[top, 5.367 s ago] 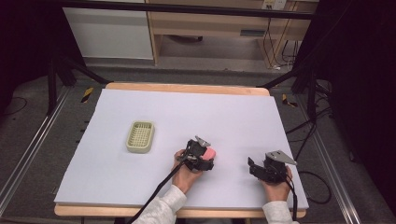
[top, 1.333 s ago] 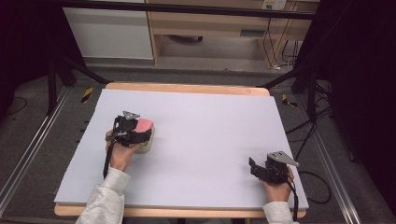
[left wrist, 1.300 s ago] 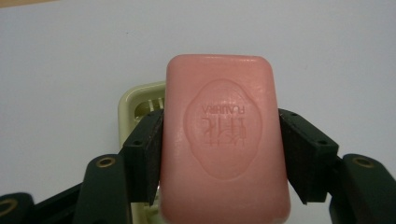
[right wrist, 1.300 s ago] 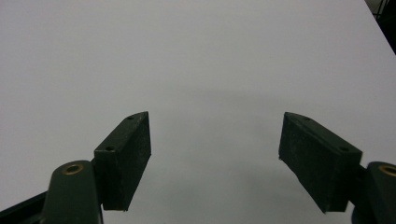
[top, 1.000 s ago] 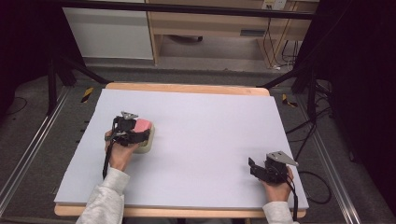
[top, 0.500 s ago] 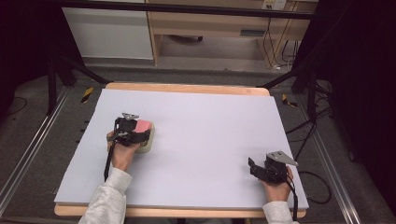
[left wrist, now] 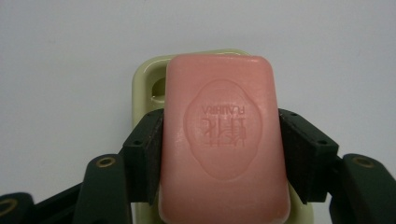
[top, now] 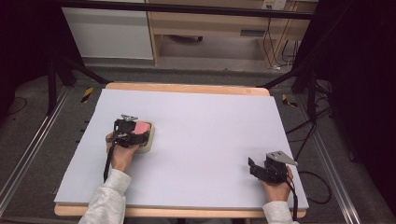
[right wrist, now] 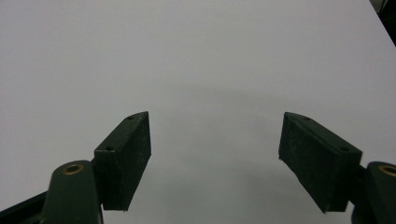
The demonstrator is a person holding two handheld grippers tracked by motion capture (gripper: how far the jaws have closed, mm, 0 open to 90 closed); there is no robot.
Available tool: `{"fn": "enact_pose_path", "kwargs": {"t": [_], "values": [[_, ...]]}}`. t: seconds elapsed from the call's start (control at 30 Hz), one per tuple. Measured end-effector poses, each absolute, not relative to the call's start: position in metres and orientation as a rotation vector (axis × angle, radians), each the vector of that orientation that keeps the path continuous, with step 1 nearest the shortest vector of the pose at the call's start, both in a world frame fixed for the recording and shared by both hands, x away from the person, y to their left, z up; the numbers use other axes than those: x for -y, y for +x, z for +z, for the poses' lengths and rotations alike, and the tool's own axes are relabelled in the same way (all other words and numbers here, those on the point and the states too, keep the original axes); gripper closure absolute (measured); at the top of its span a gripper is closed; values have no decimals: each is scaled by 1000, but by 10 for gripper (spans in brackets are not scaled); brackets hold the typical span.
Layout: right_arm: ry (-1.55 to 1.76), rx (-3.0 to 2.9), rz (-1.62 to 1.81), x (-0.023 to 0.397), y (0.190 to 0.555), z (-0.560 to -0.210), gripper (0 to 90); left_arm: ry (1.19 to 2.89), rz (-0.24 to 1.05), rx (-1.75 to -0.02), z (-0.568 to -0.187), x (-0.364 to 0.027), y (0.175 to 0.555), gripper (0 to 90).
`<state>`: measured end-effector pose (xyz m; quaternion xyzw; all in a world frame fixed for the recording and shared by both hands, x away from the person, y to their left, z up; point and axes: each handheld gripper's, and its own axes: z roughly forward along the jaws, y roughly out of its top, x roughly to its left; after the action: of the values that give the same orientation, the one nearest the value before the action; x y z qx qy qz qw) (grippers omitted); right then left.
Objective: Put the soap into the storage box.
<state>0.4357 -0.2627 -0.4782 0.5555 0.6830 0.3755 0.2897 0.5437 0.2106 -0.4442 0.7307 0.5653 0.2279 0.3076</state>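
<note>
The table [top: 224, 112], under a pale sheet, carries everything. On its left half, closer to the left edge than the middle, sits a pale green dish [top: 148, 140]. The left gripper [left wrist: 222, 140] hangs over it, its jaws clamped on the long sides of a pink soap [left wrist: 224, 140], stamped face up. The soap covers most of the dish, whose rim [left wrist: 144, 84] shows beyond it; whether they touch cannot be told. The right gripper [right wrist: 215, 149] rests near the table's front right corner, jaws wide apart over bare sheet.
</note>
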Motion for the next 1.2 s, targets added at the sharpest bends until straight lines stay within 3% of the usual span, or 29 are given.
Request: {"fn": "enact_pose_path", "kwargs": {"t": [1.2], "values": [[1486, -1822, 1004, 263, 436, -478, 234, 1900, 600, -1503, -448, -212, 542, 347]]}}
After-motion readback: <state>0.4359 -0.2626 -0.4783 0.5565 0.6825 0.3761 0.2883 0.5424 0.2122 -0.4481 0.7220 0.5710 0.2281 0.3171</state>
